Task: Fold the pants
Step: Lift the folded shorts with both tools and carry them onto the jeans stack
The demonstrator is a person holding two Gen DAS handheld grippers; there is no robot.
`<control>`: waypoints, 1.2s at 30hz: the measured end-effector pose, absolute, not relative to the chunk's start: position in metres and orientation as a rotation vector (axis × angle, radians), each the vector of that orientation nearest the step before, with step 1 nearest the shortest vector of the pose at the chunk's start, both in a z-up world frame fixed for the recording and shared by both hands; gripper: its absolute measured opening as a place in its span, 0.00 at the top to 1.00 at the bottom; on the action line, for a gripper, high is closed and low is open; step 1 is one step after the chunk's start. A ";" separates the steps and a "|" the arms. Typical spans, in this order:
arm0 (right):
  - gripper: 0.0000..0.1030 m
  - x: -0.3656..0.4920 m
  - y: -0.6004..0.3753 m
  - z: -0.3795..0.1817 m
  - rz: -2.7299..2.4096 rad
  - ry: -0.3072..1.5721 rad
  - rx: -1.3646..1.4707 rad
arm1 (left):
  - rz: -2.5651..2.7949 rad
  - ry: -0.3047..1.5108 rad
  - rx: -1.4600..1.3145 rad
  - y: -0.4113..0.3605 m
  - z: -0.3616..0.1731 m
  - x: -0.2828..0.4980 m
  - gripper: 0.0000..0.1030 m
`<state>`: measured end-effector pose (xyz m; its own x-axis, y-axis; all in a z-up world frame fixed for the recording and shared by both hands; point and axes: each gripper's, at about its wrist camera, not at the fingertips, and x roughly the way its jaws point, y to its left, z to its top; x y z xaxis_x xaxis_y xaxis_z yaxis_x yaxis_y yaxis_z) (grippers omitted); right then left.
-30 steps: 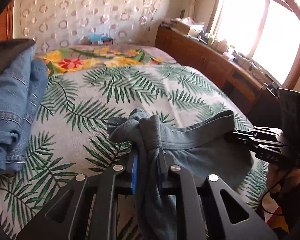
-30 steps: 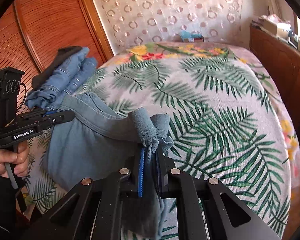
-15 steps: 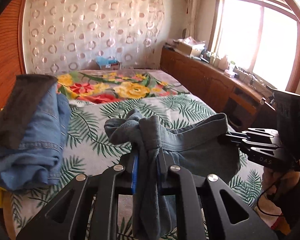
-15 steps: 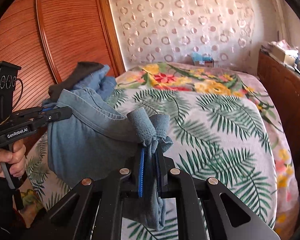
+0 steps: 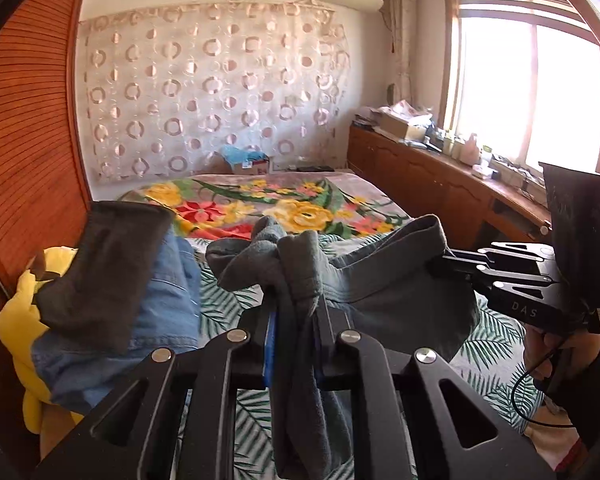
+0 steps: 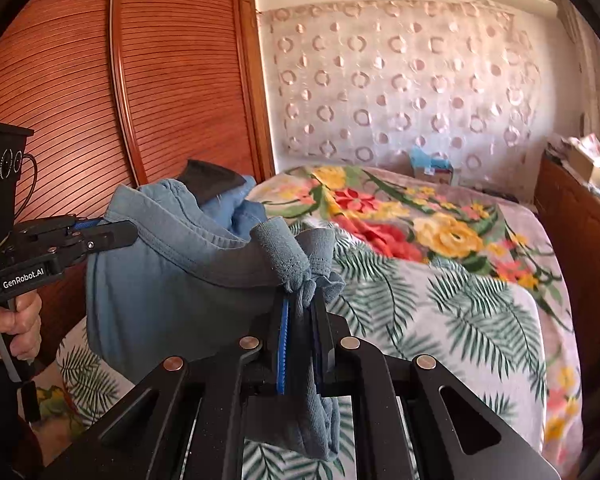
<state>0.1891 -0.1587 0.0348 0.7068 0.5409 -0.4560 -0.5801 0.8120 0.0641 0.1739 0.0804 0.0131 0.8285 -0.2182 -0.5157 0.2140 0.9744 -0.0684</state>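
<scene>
The blue-grey pants hang in the air above the bed, stretched by the waistband between both grippers. My left gripper is shut on one bunched end of the waistband; it also shows in the right wrist view. My right gripper is shut on the other bunched end; it also shows in the left wrist view. The pants' body sags between them, and the legs below are hidden.
The bed has a palm-leaf and flower cover. A pile of denim clothes with a dark garment and a yellow toy lies at the left. A wooden wardrobe stands left, a cluttered wooden cabinet right.
Both grippers have lifted the pants upward off the bed; the views now tilt up toward the wall and air conditioner. Both grips are unchanged.
</scene>
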 end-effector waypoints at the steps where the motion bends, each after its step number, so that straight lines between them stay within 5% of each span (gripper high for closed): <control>1: 0.91 0.193 -0.155 0.036 0.629 0.475 -0.089 | -0.224 0.545 -0.011 0.085 0.014 0.176 0.85; 18: 0.91 0.264 -0.085 0.081 0.708 0.388 -0.194 | -0.125 0.468 -0.017 0.154 0.052 0.211 0.85; 36: 0.91 0.375 0.010 0.091 0.836 0.401 -0.338 | 0.010 0.449 -0.145 0.227 0.024 0.225 0.85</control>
